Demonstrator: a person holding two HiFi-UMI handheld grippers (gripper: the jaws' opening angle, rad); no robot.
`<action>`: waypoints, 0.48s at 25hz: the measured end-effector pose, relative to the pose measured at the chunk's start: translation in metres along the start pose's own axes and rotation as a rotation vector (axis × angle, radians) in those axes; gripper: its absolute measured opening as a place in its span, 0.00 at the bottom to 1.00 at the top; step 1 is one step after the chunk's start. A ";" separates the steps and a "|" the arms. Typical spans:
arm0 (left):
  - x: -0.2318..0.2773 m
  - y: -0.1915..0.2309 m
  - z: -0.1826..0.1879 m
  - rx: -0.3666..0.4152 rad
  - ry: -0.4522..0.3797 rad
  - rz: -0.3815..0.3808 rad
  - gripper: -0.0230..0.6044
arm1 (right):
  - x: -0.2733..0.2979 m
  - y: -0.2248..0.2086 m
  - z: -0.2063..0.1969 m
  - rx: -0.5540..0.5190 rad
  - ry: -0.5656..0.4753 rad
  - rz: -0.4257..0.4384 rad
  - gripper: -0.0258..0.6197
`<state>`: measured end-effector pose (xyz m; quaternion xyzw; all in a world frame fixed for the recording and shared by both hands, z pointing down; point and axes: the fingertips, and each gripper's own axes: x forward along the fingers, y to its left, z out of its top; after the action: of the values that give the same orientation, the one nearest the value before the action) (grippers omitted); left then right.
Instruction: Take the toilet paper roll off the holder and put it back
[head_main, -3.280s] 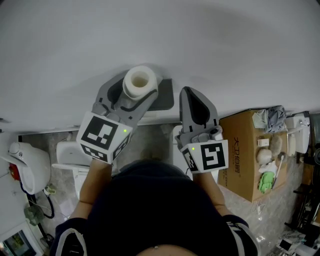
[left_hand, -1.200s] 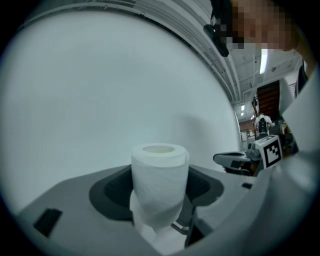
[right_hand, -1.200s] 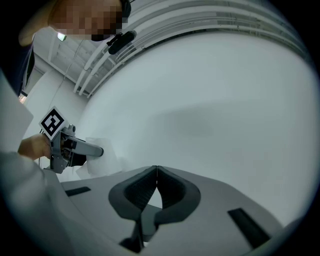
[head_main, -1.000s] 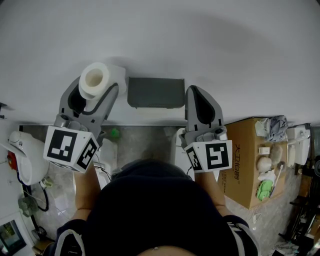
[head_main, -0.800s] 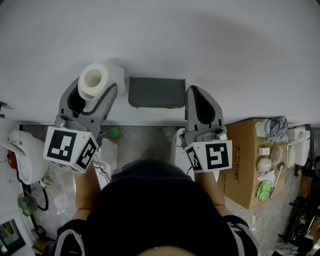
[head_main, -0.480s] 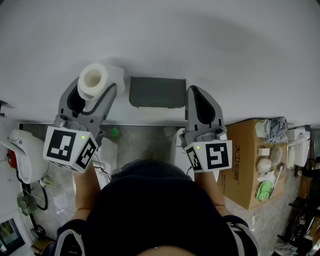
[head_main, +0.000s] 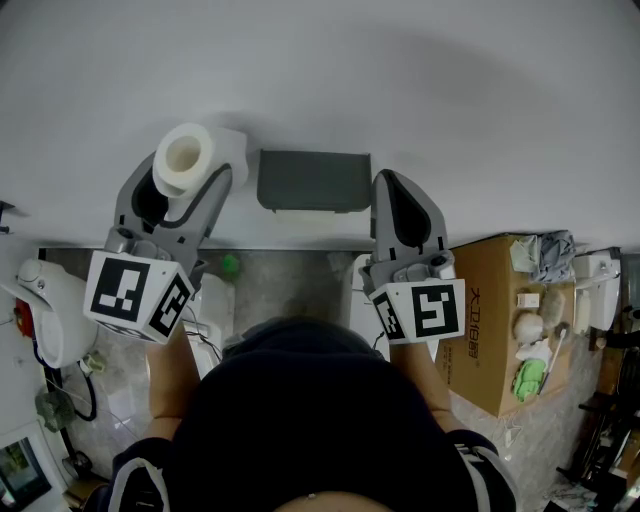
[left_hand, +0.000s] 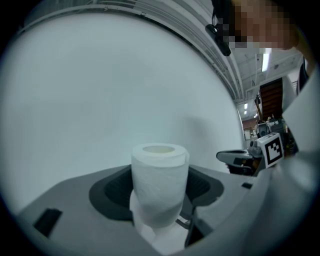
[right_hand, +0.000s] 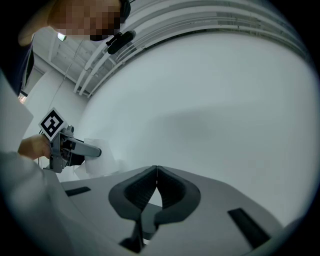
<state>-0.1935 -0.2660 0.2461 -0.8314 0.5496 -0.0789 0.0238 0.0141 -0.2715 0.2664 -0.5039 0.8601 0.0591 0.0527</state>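
In the head view the white toilet paper roll (head_main: 184, 152) is upright between the jaws of my left gripper (head_main: 188, 172), which is shut on it, just left of the dark grey holder (head_main: 313, 182) on the wall. From the left gripper view, the roll (left_hand: 160, 182) fills the space between the dark pads, a loose tail hanging below. My right gripper (head_main: 405, 205) is shut on nothing, just right of the holder and close to the wall. Its fingertips meet in the right gripper view (right_hand: 156, 170), where the left gripper (right_hand: 82, 149) and roll (right_hand: 100, 166) show at far left.
A plain white wall (head_main: 450, 110) fills the space ahead. Below on the floor, a cardboard box (head_main: 490, 310) with small items stands at the right. A white fixture (head_main: 55, 320) with hoses is at the left, and a small green object (head_main: 230, 265) lies near it.
Since the oldest frame my left gripper has carried the roll from in front of the holder to its left. Over the last second neither gripper has moved.
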 end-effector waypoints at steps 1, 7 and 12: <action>0.000 0.000 0.001 0.002 -0.001 -0.001 0.51 | -0.001 0.000 0.000 0.000 -0.001 -0.001 0.06; 0.000 -0.004 0.003 0.013 -0.005 -0.011 0.51 | -0.004 0.000 0.001 -0.003 -0.002 -0.006 0.06; -0.001 -0.009 0.007 0.018 -0.009 -0.018 0.51 | -0.009 -0.001 0.003 -0.001 -0.009 -0.010 0.06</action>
<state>-0.1847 -0.2620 0.2404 -0.8364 0.5412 -0.0803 0.0330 0.0192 -0.2637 0.2647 -0.5079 0.8573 0.0616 0.0566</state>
